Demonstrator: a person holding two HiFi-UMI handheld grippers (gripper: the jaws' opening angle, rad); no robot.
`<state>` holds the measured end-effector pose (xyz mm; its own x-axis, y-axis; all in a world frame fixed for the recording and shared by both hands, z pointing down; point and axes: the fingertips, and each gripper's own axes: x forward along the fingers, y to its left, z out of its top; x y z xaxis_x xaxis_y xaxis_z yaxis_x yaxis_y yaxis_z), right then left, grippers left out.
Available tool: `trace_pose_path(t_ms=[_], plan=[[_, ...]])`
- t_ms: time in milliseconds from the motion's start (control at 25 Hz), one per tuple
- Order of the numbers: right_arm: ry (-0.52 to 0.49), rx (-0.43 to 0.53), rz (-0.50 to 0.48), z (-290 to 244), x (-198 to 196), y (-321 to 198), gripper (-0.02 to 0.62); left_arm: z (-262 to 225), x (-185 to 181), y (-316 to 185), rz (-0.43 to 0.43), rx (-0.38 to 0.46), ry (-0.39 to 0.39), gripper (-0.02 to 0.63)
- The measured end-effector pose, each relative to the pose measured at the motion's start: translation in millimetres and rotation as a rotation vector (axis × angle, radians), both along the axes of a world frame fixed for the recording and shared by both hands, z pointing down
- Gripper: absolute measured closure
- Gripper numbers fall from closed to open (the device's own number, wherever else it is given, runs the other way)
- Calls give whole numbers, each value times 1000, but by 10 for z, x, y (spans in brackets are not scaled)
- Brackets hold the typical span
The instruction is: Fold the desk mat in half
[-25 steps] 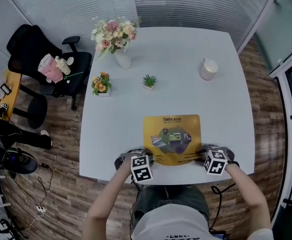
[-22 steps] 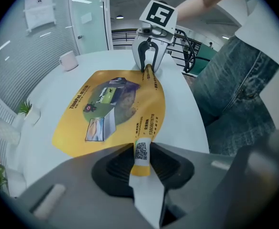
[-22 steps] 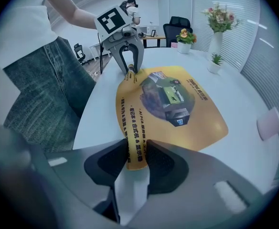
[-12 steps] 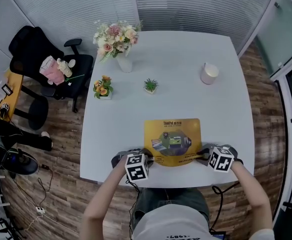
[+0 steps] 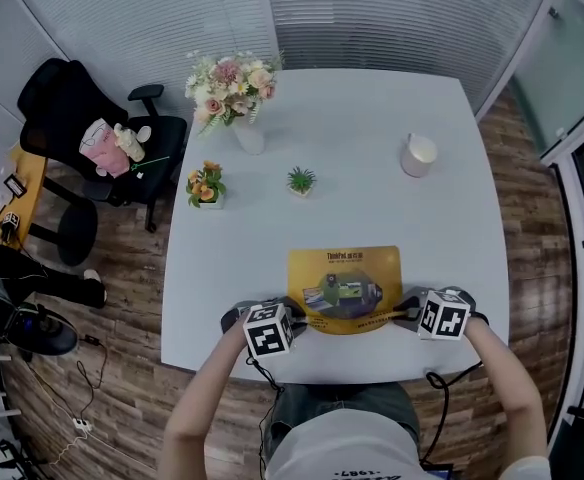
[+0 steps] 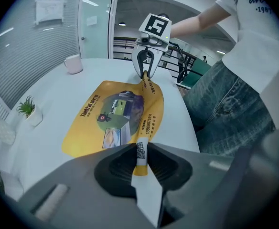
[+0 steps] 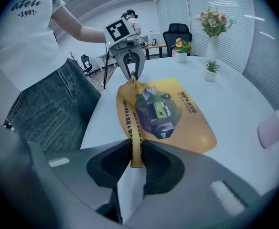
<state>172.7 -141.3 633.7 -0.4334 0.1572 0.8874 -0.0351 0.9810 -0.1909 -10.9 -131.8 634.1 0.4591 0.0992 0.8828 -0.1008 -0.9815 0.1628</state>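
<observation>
Yellow mat (image 5: 344, 290): printed side up at the middle of the near edge of the table (image 5: 452, 198); its far part lies flat on the top, while its near edge is raised clear of the top and sags in a shallow curve between the two grippers.
Table: white, round-cornered, standing on a wood-plank floor (image 5: 122, 388).
Left gripper (image 6: 142, 157): tilted steeply down, jaws pressed together on the mat's near left corner, which is pinched between the pads.
Right gripper (image 7: 135, 152): tilted steeply down at the mat's near right corner; its jaws have just been closing and now pinch the yellow edge between the pads.
Person (image 5: 342, 448): in a white T-shirt and jeans at the table's near edge, forearms reaching over it, one gripper in each hand.
Cup (image 5: 418, 155): pale, toward the table's right edge, well apart from the mat.
Vase (image 5: 249, 136): white, filled with pink and cream flowers (image 5: 230, 78), near the far left corner.
Plant (image 5: 301, 181): small and green in a white pot, between the vase and the mat, touching neither.
Flowerpot (image 5: 206, 185): orange blooms, at the table's left edge.
Chair (image 5: 67, 98): black, on the floor off the left edge, a pink plush toy (image 5: 107, 140) on its seat.
</observation>
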Motion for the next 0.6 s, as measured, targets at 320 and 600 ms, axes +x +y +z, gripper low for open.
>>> trace_pose_path(t_ms=[320, 600], plan=[[-44, -21, 57, -10, -34, -209, 502, -37, -7, -193, -53, -35, 59, 531], [-62, -27, 106, 28, -37, -358, 505, -13, -26, -350, -106, -57, 83, 534]])
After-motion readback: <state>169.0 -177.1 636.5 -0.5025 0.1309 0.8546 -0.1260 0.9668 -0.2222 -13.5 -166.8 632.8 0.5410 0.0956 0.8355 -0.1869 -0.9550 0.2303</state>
